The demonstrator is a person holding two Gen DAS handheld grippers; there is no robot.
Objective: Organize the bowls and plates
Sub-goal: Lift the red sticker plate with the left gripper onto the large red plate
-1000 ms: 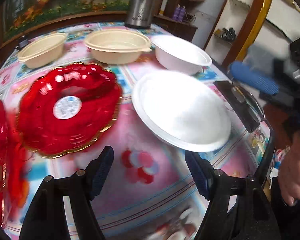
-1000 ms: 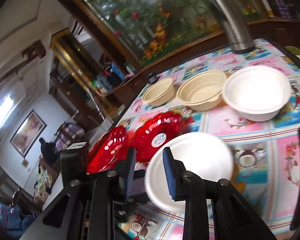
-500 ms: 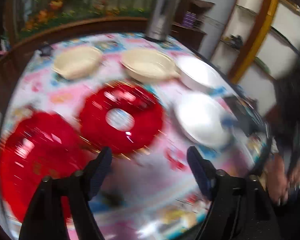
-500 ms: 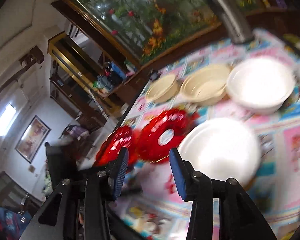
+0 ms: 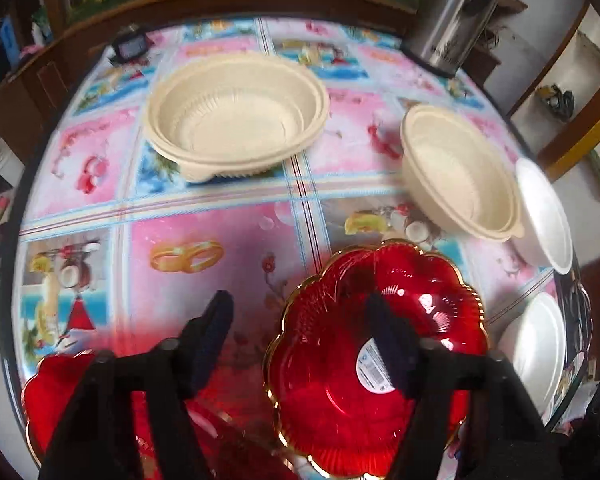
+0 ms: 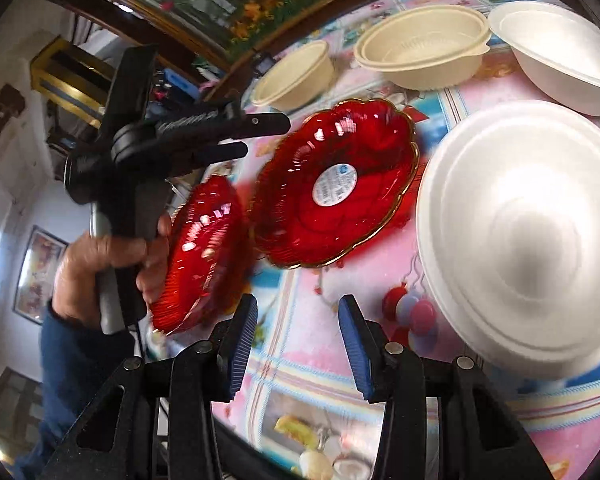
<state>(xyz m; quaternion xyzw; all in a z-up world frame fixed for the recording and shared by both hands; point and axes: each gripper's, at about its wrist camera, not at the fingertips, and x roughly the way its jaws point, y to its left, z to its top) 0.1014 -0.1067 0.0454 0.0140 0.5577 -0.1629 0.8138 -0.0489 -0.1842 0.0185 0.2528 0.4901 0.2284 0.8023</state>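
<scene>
Two red scalloped plates lie near the table's front: one with a white sticker [image 5: 340, 364] [image 6: 336, 184] and one at the left edge [image 5: 56, 392] [image 6: 204, 256]. Two beige bowls [image 5: 236, 116] [image 5: 460, 172] stand behind, also in the right wrist view [image 6: 296, 74] [image 6: 424, 46]. A white bowl [image 5: 544, 212] [image 6: 560, 36] and an overturned white plate [image 5: 536, 348] [image 6: 520, 236] are on the right. My left gripper [image 5: 304, 332] [image 6: 260, 136] is open above the stickered plate's left rim. My right gripper [image 6: 298, 332] is open, empty, over the tablecloth.
A steel thermos [image 5: 456, 12] stands at the far edge of the round table [image 5: 204, 232] with its patterned cloth. A small black device [image 5: 130, 46] lies at the back left. Wooden cabinets and shelves surround the table.
My left gripper has swung left and forward over the red plates. My right gripper has dropped closer to the table near the white plate.
</scene>
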